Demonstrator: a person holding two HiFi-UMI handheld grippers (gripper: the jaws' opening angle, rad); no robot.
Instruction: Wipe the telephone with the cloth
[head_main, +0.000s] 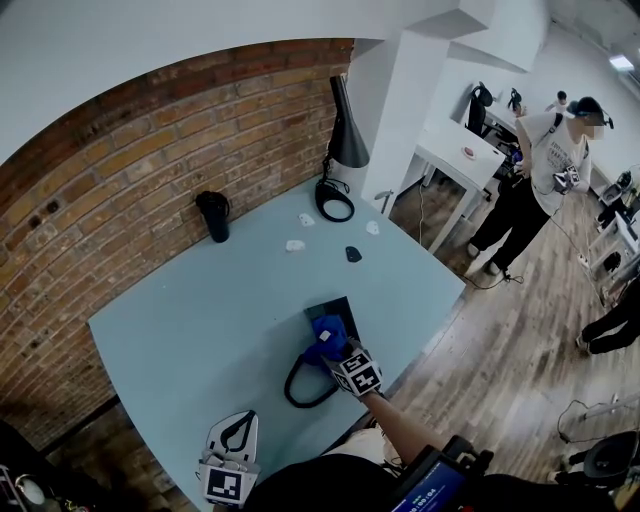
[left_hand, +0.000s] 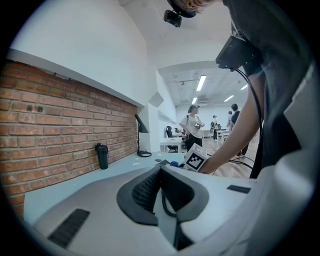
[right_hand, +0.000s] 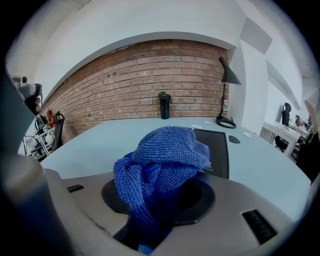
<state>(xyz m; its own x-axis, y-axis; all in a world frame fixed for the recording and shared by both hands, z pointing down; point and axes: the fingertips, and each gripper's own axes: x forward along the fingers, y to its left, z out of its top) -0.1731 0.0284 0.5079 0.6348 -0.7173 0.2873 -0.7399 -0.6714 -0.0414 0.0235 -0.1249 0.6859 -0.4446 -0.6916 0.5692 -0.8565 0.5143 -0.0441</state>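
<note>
The black telephone (head_main: 331, 314) lies flat near the table's right front edge, with its cord (head_main: 303, 386) looped towards me. My right gripper (head_main: 336, 346) is shut on a bunched blue cloth (head_main: 326, 333) and holds it at the telephone's near end. In the right gripper view the cloth (right_hand: 164, 160) fills the jaws and the telephone (right_hand: 216, 148) lies just behind it. My left gripper (head_main: 237, 432) rests at the table's front edge, well left of the telephone. Its jaws meet with nothing between them, its pads (left_hand: 148, 191) touching.
On the light blue table (head_main: 190, 320), a black bottle (head_main: 213, 216) stands by the brick wall. A black desk lamp (head_main: 345, 140) with a ring base (head_main: 334, 200) sits at the far corner. Small white scraps (head_main: 296, 245) and a dark object (head_main: 353, 254) lie beyond the telephone. A person (head_main: 545, 170) stands off right.
</note>
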